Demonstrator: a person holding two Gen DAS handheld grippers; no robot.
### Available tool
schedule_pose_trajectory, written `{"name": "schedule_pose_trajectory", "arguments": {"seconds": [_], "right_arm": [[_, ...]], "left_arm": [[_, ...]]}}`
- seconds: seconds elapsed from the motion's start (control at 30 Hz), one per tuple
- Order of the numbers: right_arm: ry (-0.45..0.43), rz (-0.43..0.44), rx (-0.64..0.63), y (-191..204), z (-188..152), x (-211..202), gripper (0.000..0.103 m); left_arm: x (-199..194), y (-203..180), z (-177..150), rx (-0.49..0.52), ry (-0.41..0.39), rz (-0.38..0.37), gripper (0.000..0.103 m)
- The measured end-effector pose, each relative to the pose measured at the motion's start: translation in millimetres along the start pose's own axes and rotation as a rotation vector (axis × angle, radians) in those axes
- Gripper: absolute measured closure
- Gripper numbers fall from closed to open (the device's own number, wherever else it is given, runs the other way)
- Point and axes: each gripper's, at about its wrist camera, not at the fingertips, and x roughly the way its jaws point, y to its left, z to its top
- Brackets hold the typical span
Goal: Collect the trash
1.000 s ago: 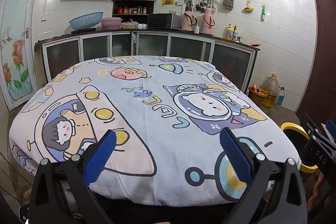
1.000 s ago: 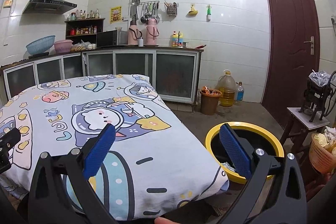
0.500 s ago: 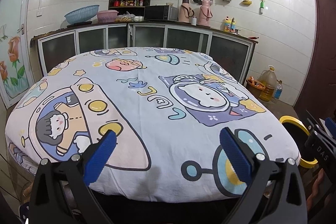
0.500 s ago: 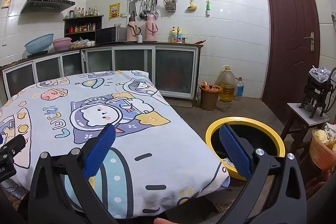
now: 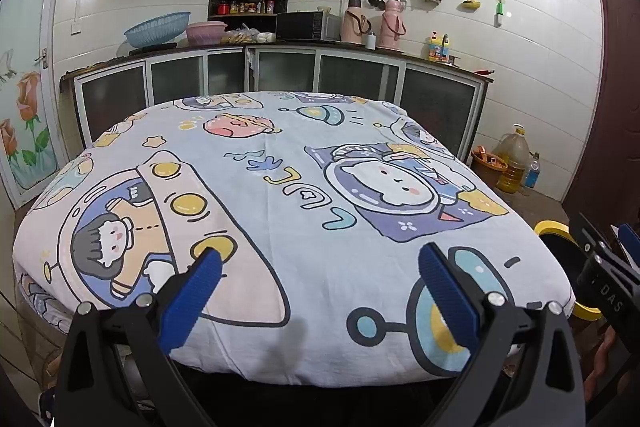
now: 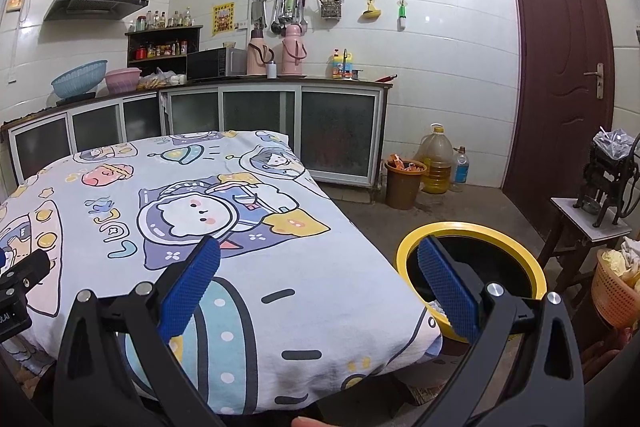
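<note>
Landmark: the worktop (image 5: 280,187), covered by a cartoon-print cloth (image 6: 240,267).

Left of the worktop: a door painted with roses (image 5: 24,115). No trash visible on that side.

At the worktop's near edge: left gripper (image 5: 320,275), jaws spread wide, nothing between the 2 blue pads. The cloth surface ahead of it carries no loose items that I can make out.

Near the worktop's right near corner: right gripper (image 6: 320,275), jaws also spread wide and holding nothing.

Just right of the worktop, on the floor: yellow-rimmed bin (image 6: 472,259), dark inside. Some pale scraps (image 6: 436,307) show low in it, behind the right-hand pad; too hidden to identify.

Beyond the worktop's far right corner: a brown bucket (image 6: 404,187) with orange wrappers, then an oil jug (image 6: 438,163).

Judgement: collecting looks finished or nearly so; no piece is left on the cloth. Any remaining scraps would likely be paper or wrapper: light, soft, crushable. Best pinched across a crumpled fold, not a flat edge, which may slip from the pads.
</note>
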Motion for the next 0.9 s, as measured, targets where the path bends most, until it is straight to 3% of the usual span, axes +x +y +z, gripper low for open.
{"name": "schedule_pose_trajectory", "arguments": {"seconds": [0.9], "right_arm": [[0.004, 0.011, -0.011, 1.5, -0.6, -1.7, 0.008]], "left_arm": [[-1.3, -2.2, 1.6, 0.004, 0.002, -0.003, 0.008]]}}
